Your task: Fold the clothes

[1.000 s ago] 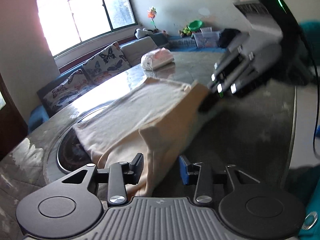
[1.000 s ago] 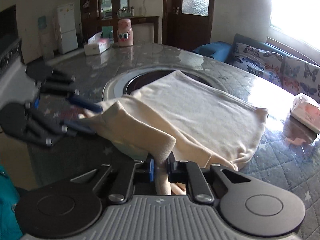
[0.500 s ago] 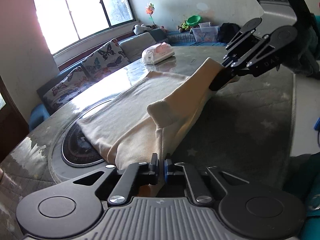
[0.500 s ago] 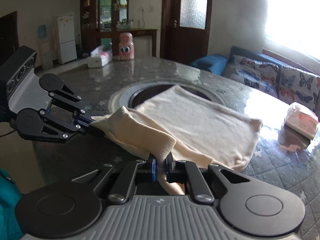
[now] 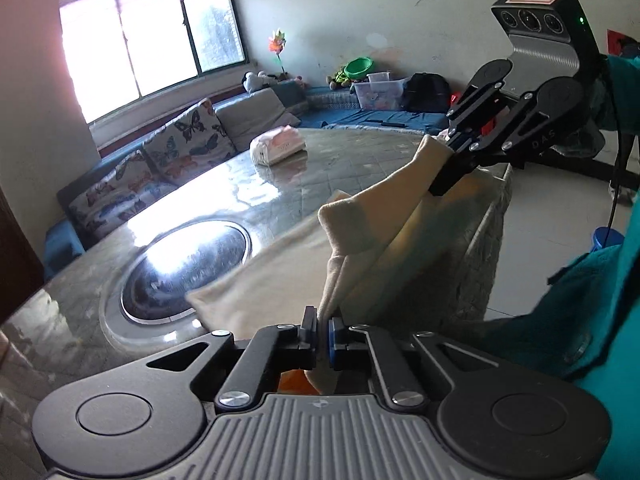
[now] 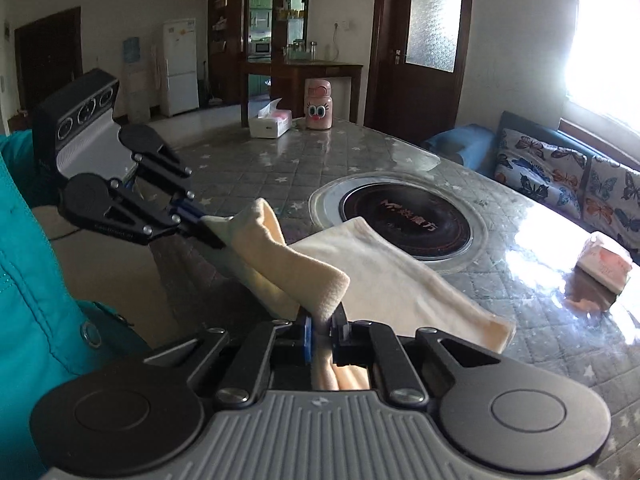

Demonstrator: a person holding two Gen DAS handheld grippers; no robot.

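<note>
A cream garment [image 5: 280,280] [image 6: 384,276] lies on the grey table, its near edge lifted off the surface. My left gripper [image 5: 323,338] is shut on one corner of that edge, and cloth rises from between its pads. The right gripper [image 6: 322,334] is shut on the other corner. Each view shows the opposite gripper: the right gripper [image 5: 448,176] pinches cloth at the upper right of the left wrist view, and the left gripper [image 6: 208,236] pinches it at mid left of the right wrist view. The raised edge hangs stretched between them near the table's front.
A round black cooktop [image 6: 404,220] [image 5: 184,272] is set into the table [image 6: 260,168], its near side partly under the garment. A tissue pack [image 6: 606,262] [image 5: 278,146], a tissue box [image 6: 270,120] and a pink bottle [image 6: 318,106] stand on it. Teal clothing [image 6: 28,260] of a person is at the left.
The left gripper closed on the garment's corner. Both grippers then rose and drew back toward the table's front edge, pulling the garment off most of the cooktop.
</note>
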